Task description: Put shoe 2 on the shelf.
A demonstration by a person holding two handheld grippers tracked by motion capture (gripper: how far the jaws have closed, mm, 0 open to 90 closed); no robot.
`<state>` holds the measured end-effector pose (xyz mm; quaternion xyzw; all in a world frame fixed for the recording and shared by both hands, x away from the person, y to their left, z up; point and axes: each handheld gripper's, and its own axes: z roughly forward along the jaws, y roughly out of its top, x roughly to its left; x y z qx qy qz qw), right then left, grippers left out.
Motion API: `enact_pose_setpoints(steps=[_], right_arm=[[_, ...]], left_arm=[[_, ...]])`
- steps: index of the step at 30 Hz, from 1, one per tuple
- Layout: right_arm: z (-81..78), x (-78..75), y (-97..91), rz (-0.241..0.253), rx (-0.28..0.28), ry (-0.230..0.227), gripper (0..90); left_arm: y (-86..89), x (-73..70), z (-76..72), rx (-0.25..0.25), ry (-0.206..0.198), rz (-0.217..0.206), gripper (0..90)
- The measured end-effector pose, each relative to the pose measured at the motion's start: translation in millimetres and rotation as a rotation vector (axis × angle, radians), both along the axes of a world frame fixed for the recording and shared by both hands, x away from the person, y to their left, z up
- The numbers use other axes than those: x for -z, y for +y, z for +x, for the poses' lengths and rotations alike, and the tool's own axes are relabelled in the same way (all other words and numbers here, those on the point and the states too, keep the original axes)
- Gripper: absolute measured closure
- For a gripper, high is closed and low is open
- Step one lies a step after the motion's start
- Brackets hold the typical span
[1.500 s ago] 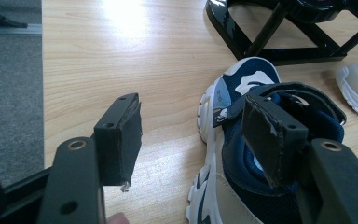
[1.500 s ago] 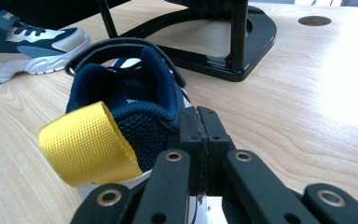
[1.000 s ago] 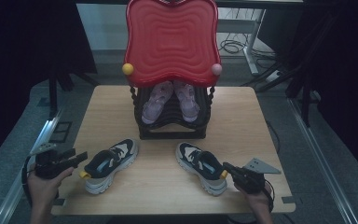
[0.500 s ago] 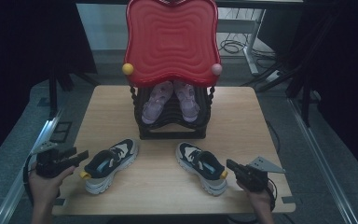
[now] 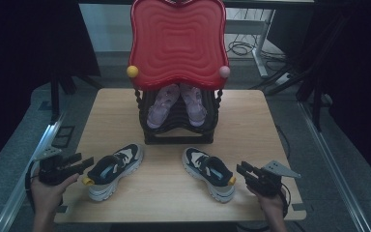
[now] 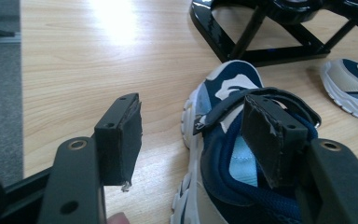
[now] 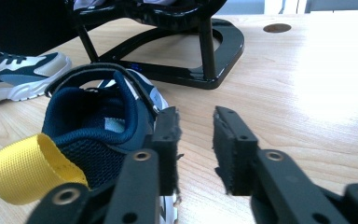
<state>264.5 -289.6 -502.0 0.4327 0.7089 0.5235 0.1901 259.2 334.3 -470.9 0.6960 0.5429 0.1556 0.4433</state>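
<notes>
We are in a test room, like a lab. We see black curtains [image 5: 24,43], a grey carpet floor [image 5: 19,145], loose cables [image 5: 241,48] and one light wooden table [image 5: 270,121].

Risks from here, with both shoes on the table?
1. The right hand-held gripper has just been opening with nothing between its jaws, beside the right sneaker; closing now likely misses the heel.
2. The left hand-held gripper straddles only one collar wall of the left sneaker, so it may tip.

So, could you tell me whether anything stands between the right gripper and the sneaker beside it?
Nothing visible does. The right gripper, its jaws just opening with nothing between them, sits next to the heel of the right sneaker; only bare table lies around them.
</notes>
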Motion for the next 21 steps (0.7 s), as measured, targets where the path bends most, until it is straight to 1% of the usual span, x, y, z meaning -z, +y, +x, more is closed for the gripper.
enact_pose_setpoints(steps=[2, 4, 5, 7, 11, 14, 18, 21], right_arm=[[0.4, -1.4, -0.4, 0.007, 0.003, 0.004, 65.9], [1.3, -2.2, -1.0, 0.009, 0.003, 0.003, 64.9], [1.3, -2.3, -0.9, 0.009, 0.003, 0.007, 64.6], [1.0, -1.4, -0.7, 0.002, 0.003, 0.013, 63.8], [0.7, 0.0, -1.2, 0.003, 0.003, 0.022, 62.7], [0.8, -0.7, -1.8, 0.002, 0.004, 0.02, 62.2], [1.8, 1.1, -1.9, 0.002, 0.01, 0.03, 62.2], [2.0, 1.5, -1.3, 0.001, 0.012, 0.036, 61.9]], left_arm=[[-1.3, 1.8, 1.2, 0.018, 0.006, -0.004, 38.7], [-1.7, 4.4, 3.4, 0.049, 0.012, -0.043, 38.7], [-2.0, 5.2, 4.3, 0.055, 0.016, -0.051, 38.7], [-4.2, 7.0, 7.2, 0.066, 0.02, -0.039, 39.0], [-8.9, 9.8, 11.5, 0.106, 0.028, -0.027, 40.5], [-11.5, 10.9, 14.2, 0.148, 0.044, -0.036, 43.2], [-12.4, 11.3, 18.2, 0.175, 0.055, -0.025, 46.1], [-13.7, 11.8, 21.1, 0.189, 0.063, -0.026, 47.7]])
